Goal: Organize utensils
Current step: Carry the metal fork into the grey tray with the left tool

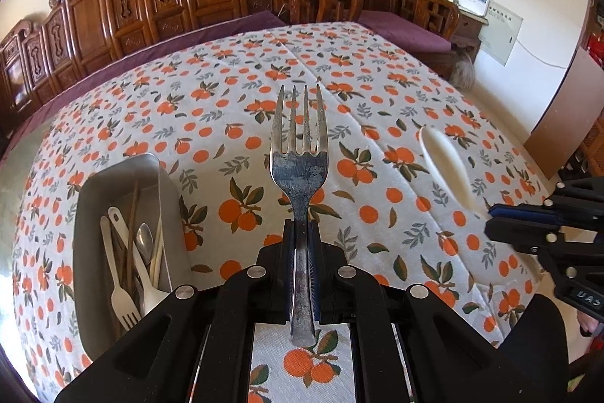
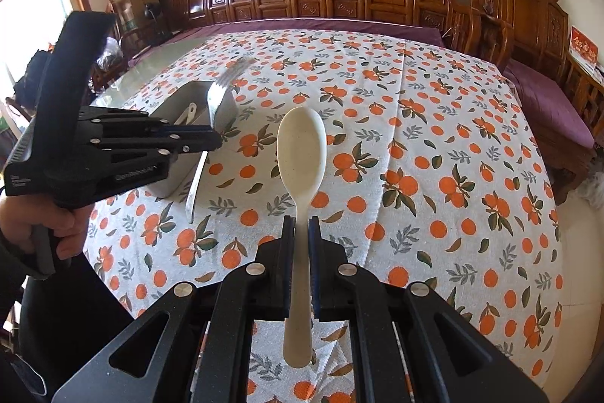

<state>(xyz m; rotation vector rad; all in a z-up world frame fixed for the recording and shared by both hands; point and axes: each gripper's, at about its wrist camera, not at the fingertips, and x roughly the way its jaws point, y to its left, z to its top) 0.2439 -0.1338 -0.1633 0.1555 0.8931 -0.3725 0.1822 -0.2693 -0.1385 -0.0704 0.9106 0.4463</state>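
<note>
Left wrist view: left claw (image 1: 302,244) clamps fork (image 1: 300,153) above desk (image 1: 377,93); bin (image 1: 87,214) near left. Right claw (image 2: 301,244) clamps spoon (image 2: 301,146). Judgement: lower each handle-first into bin, clear of the rim, one at a time.

Bare cloth (image 2: 434,123) right – tin (image 1: 113,214) left

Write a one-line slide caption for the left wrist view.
Left gripper shut on a worn metal fork, held above the orange-print tablecloth beside a metal tray of utensils.
</note>
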